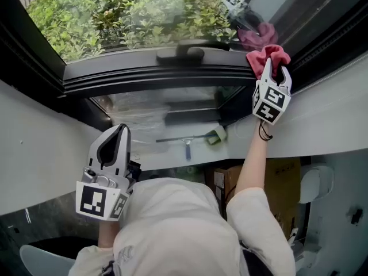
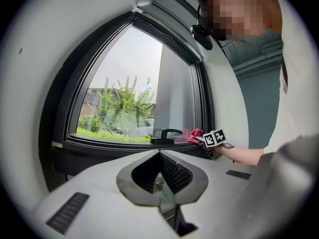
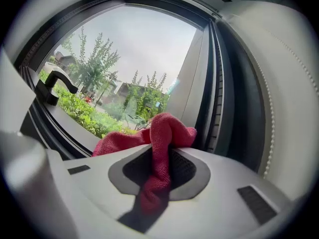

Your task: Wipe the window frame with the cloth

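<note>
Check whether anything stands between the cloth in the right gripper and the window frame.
Nothing visible does. The right gripper holds the red cloth right at the window frame's right corner; the window handle sits further left along the frame, apart.

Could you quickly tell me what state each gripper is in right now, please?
Left gripper: closed, empty.
Right gripper: closed on the crumpled red fabric cloth.

Squeegee [image 1: 187, 145], cardboard box [image 1: 282, 183], green shrubs [image 1: 115, 16] outside.

The cloth [image 1: 268, 54] lies right of the handle [image 1: 181, 53], apparently on the window frame [image 1: 144, 73].
</note>
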